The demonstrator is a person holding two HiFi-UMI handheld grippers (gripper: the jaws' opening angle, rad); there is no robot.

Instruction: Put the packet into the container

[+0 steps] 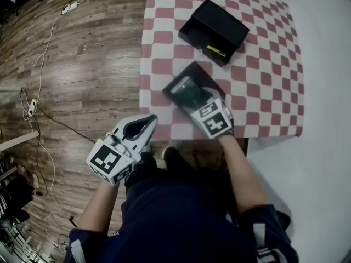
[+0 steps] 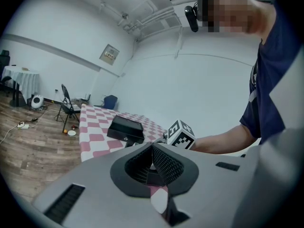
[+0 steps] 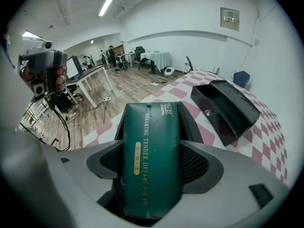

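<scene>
Wood-plank flooring lay beside a table covered with a red-and-white checkered cloth (image 1: pixel 263 81), on which an open black container (image 1: pixel 214 30) was set with its lid tipped back. A small yellow item could be seen inside the container, too small to identify.

The dark green packet (image 3: pixel 149 165) was held well short of the container, on the person's side of it, above a flat black panel (image 1: pixel 200 73) whose nature could not be told. It was clamped across its width by the right gripper (image 1: pixel 193 98), with both jaws pressed against its long sides and its far end projecting toward the container. The left gripper (image 1: pixel 141 127) was held off the table edge, farther from the container, with its jaws closed together on nothing.

The packet was judged to be light and glossy, probably a soft foil-type pouch, so it was likely to be slippery and easily dented under a hard squeeze. A moderate hold across the narrow width, near the middle, was considered most suitable.

"DREAMING TENDER DREAMS FOR YOU" could be read in gold lettering along its length. A small gold label and the print at its far end could not be read.
</scene>
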